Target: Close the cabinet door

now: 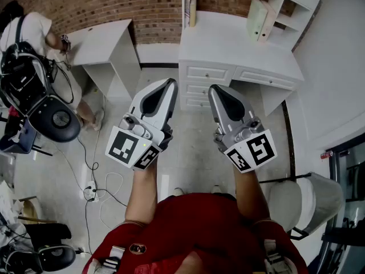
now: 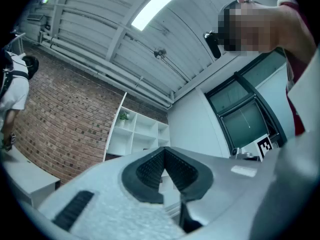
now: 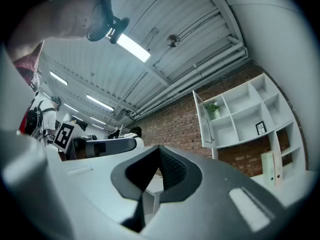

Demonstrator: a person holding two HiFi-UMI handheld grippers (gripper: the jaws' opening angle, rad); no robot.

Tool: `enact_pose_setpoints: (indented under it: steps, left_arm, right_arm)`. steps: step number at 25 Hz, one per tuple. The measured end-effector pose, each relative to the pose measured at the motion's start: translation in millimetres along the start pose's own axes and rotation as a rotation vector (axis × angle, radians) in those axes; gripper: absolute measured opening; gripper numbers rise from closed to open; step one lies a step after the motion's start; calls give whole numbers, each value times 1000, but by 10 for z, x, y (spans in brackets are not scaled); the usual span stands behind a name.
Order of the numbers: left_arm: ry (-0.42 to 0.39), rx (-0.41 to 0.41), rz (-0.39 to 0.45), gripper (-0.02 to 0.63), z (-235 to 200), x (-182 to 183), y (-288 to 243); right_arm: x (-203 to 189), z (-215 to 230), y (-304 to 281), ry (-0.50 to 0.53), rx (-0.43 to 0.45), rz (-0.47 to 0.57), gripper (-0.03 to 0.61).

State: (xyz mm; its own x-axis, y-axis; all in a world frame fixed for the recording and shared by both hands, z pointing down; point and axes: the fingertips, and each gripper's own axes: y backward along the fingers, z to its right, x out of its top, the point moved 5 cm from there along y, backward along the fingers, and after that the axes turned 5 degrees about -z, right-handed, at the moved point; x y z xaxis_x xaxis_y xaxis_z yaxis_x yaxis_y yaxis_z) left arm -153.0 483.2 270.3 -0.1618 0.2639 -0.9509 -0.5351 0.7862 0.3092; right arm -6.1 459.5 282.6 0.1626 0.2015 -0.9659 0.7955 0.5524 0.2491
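I hold both grippers out in front of me, tilted a little upward, toward a white desk-and-shelf unit (image 1: 239, 39) against a brick wall. A thin white cabinet door (image 3: 202, 120) stands open at the left edge of the shelves; it also shows as the door (image 2: 115, 127) in the left gripper view and edge-on as the door (image 1: 184, 4) from the head. My left gripper (image 1: 169, 84) is shut with nothing between its jaws, tips meeting in the left gripper (image 2: 164, 154) view. My right gripper (image 1: 214, 90) looks shut and empty too, as in the right gripper (image 3: 159, 151) view. Neither touches the door.
Below the desk top are drawers (image 1: 208, 74). Binders (image 1: 260, 19) lean on the desk. A person (image 1: 28, 30) sits at a second white desk (image 1: 105, 44) on the left, by an office chair (image 1: 54, 116). Cables (image 1: 94, 181) lie on the floor. A white bin (image 1: 311, 201) stands at the right.
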Motion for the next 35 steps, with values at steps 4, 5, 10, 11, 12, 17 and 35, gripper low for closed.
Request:
enact_pose_setpoints:
  steps: [4, 5, 10, 11, 12, 17, 35]
  left_arm:
    - [10, -12, -1, 0, -164, 20, 140]
    - [15, -15, -1, 0, -209, 18, 167]
    - [43, -27, -5, 0, -428, -36, 265]
    - [49, -27, -3, 0, -469, -46, 277]
    - [55, -26, 0, 0, -509, -56, 284]
    - [85, -30, -4, 0, -683, -153, 235]
    - [-14, 10, -63, 0, -1842, -502, -1693]
  right_arm:
    - [-46, -141, -125, -8, -14, 6, 12]
    - [-52, -165, -152, -20, -16, 15, 12]
    - [-140, -233, -268, -53, -44, 15, 14]
    - [-163, -248, -285, -51, -49, 8, 14]
    - [-186, -261, -303, -48, -52, -1, 14]
    - [-292, -209, -405, -51, -62, -31, 14]
    - [-632, 1880, -1583, -131, 15, 86, 14]
